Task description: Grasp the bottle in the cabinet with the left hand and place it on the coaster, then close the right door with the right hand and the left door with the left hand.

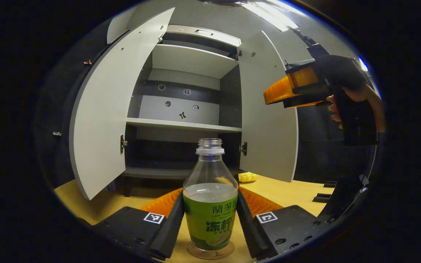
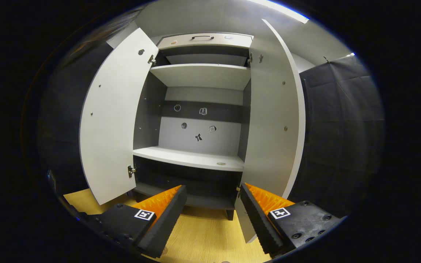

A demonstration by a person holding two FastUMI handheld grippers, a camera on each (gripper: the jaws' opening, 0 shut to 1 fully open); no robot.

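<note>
Left gripper view: the left tongs (image 1: 210,213) stand around the bottle (image 1: 210,204), one finger at each side of its green label; whether both press on it cannot be told. The bottle stands upright on the round coaster (image 1: 211,251), which lies on the wooden surface (image 1: 287,193). It has no cap and is partly filled with clear liquid. Behind it the cabinet (image 1: 186,95) is open, left door (image 1: 108,109) and right door (image 1: 269,117) both swung out. A small yellow object (image 1: 247,177) lies near the right door's foot. The right tongs (image 1: 280,95), held by a hand (image 1: 356,98), are in the air to the right.

Right gripper view: the right tongs (image 2: 212,208) are parted, holding nothing, and face the open cabinet (image 2: 199,109). Both doors (image 2: 112,120) are open.
</note>
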